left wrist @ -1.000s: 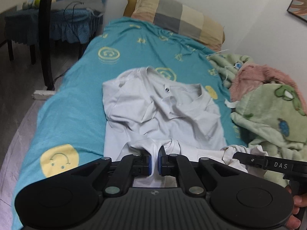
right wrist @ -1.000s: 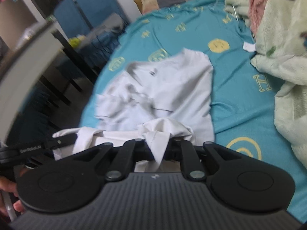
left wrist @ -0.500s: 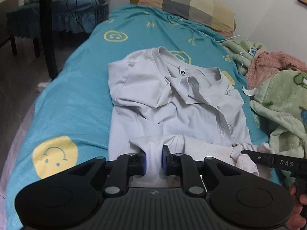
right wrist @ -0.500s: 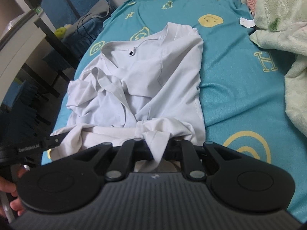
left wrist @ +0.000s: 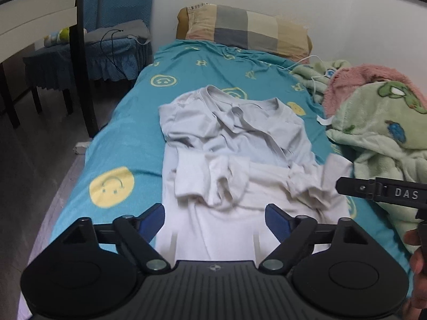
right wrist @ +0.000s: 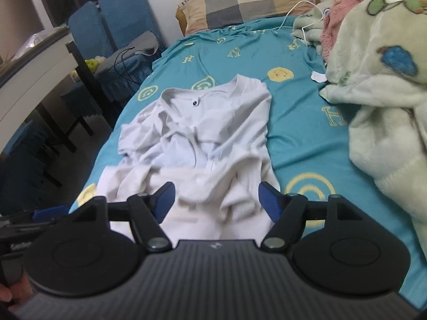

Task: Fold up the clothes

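A white long-sleeved shirt [left wrist: 234, 144] lies crumpled on the teal bed sheet [left wrist: 128, 138], collar toward the pillow, with its lower part bunched near me. It also shows in the right wrist view [right wrist: 213, 133]. My left gripper [left wrist: 214, 214] is open and empty, just above the shirt's near hem. My right gripper [right wrist: 216, 196] is open and empty over the bunched fabric. The tip of the right gripper [left wrist: 384, 192] shows in the left wrist view at the right edge.
A checked pillow [left wrist: 248, 34] lies at the bed's head. Green and pink blankets [left wrist: 379, 122] are heaped on the right, with a white cable [right wrist: 296, 13]. Blue chairs [left wrist: 112, 42] and a table [left wrist: 40, 21] stand left of the bed.
Both grippers have opened and let go of the shirt fabric they were pinching. The fabric now lies bunched on the shirt, and both grippers have drawn back a little.
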Demonstrator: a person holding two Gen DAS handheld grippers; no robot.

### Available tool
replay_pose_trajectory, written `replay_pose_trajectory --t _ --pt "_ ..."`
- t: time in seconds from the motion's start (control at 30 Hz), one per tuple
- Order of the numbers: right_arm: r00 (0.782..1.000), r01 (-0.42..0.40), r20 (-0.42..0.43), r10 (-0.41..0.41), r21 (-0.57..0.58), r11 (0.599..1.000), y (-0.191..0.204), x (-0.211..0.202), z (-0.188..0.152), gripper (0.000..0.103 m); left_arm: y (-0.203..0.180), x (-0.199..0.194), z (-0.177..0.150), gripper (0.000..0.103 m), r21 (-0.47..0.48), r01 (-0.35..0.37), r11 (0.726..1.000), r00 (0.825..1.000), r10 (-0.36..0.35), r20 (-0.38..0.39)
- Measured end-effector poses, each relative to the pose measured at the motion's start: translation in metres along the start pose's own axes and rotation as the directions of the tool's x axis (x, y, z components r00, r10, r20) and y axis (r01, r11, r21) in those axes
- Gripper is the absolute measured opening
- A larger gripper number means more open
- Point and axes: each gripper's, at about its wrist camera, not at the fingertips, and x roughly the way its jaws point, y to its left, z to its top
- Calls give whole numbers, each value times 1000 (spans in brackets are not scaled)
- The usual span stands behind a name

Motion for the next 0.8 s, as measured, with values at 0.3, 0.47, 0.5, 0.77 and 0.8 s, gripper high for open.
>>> replay_pose_trajectory --t 0.3,0.47,0.5,0.77,0.8 --pt "975 -133 -101 196 442 887 -18 -10 -48 73 41 18 -43 88 -382 118 917 943 -224 -247" --pt "938 -121 -190 290 606 787 -18 18 -82 73 60 42 -61 88 -570 128 811 890 -347 -294" --pt "936 -109 -191 296 640 760 -22 22 -86 73 62 43 -62 88 -583 126 803 894 -347 -284" --pt "971 -68 -99 219 762 645 -43 24 -99 71 84 52 -61 76 -725 132 675 927 -343 -150" --pt "977 -60 -87 195 767 639 -44 22 -98 69 87 53 -61 75 -742 130 658 930 -339 -138"
